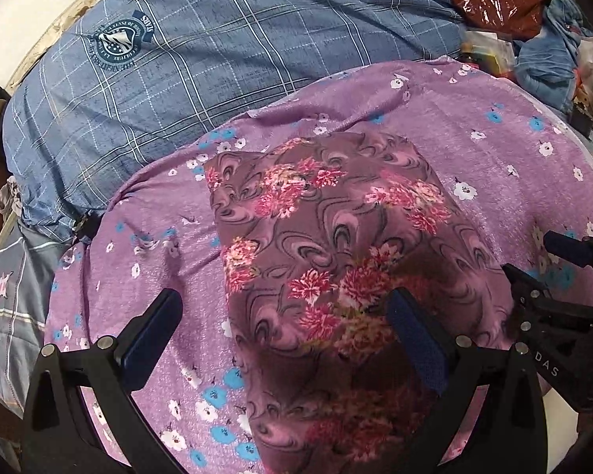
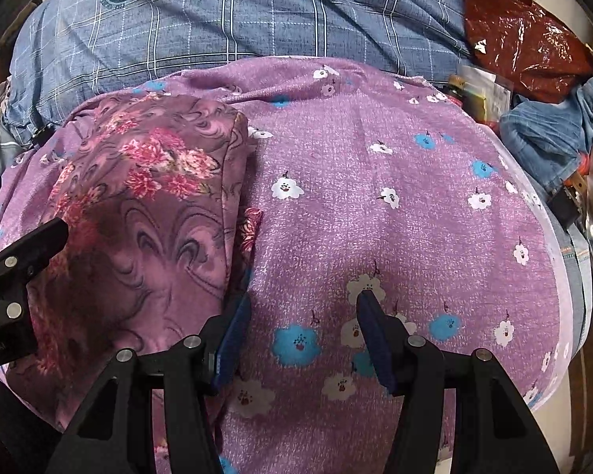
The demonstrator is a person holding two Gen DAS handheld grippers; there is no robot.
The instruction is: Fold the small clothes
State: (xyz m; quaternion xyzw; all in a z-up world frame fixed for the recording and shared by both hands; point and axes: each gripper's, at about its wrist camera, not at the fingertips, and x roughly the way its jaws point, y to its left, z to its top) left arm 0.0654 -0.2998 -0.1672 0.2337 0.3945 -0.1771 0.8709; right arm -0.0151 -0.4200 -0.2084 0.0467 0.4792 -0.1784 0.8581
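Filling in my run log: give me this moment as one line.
stage: pre-grasp | left gripper: jaws open over floral garment | right gripper: jaws open over purple cloth | nothing held

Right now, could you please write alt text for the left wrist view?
The open left gripper hovers over a folded floral cloth that lies on a purple flowered sheet. A blue plaid blanket lies beyond, and the right gripper shows at the right edge.
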